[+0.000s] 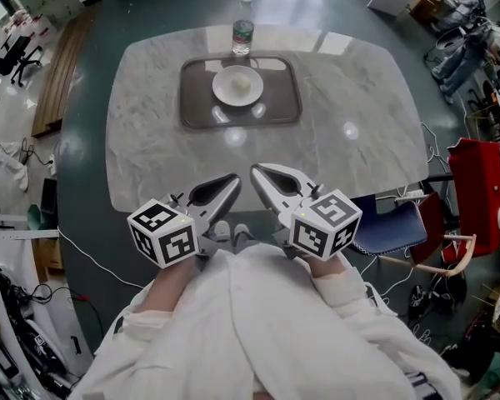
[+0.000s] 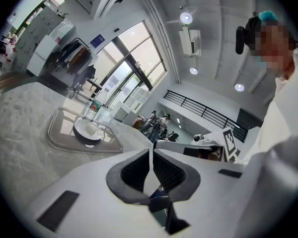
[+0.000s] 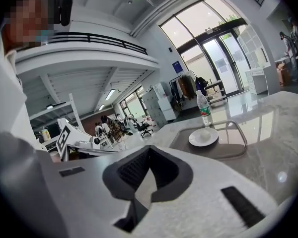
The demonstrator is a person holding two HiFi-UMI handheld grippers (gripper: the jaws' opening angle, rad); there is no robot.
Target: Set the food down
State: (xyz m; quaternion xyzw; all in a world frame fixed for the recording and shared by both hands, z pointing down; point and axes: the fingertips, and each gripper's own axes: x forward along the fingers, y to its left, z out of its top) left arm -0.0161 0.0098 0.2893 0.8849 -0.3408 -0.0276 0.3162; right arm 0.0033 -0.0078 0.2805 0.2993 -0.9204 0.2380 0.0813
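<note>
A pale round bun (image 1: 242,81) lies on a white plate (image 1: 223,92) in a grey tray (image 1: 197,108) at the far middle of the marble table (image 1: 350,98). Both grippers hover over the table's near edge, well short of the tray. My left gripper (image 1: 232,180) is shut and holds nothing. The right gripper (image 1: 257,172) is shut and empty too, its tip close to the left one's. The left gripper view shows its shut jaws (image 2: 151,150) with the plate (image 2: 87,129) far ahead. In the right gripper view the shut jaws (image 3: 149,150) point toward the plate (image 3: 203,137).
A water bottle (image 1: 243,28) stands just behind the tray. A blue chair (image 1: 393,227) and a red chair (image 1: 483,180) stand right of the table. Cables lie on the floor at left. A wooden bench (image 1: 60,69) runs along the far left.
</note>
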